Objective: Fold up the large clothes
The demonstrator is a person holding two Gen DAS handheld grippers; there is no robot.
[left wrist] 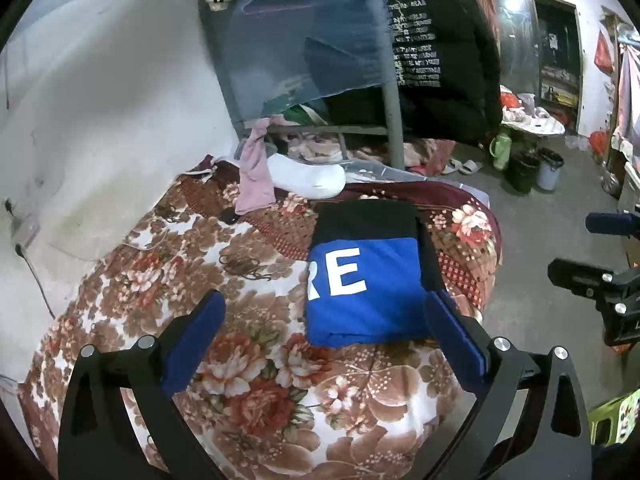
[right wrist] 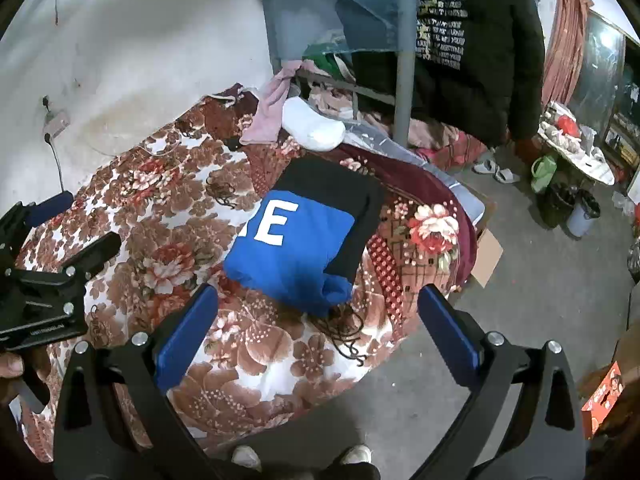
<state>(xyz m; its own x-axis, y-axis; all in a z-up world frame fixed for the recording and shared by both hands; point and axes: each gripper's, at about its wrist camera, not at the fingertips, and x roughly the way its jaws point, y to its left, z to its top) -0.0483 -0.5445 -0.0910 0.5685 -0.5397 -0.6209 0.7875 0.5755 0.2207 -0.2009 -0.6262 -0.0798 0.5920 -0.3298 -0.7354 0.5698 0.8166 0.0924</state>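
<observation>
Left wrist view: folded blue and black top [left wrist: 362,280] in the middle of the frame, flat on the flowery bed cover [left wrist: 248,364].
Right wrist view: same top [right wrist: 304,236] just above the middle, one lower corner bunched up.
Left gripper [left wrist: 324,344]: tongs wide, holding nothing, just in front of the top.
Right gripper [right wrist: 316,320]: tongs wide, holding nothing, near the bunched corner.
Done: top looks folded into a small neat block.
Left: maybe smoothing that corner; pink cloth [left wrist: 256,176] in the upper middle lies unfolded.
</observation>
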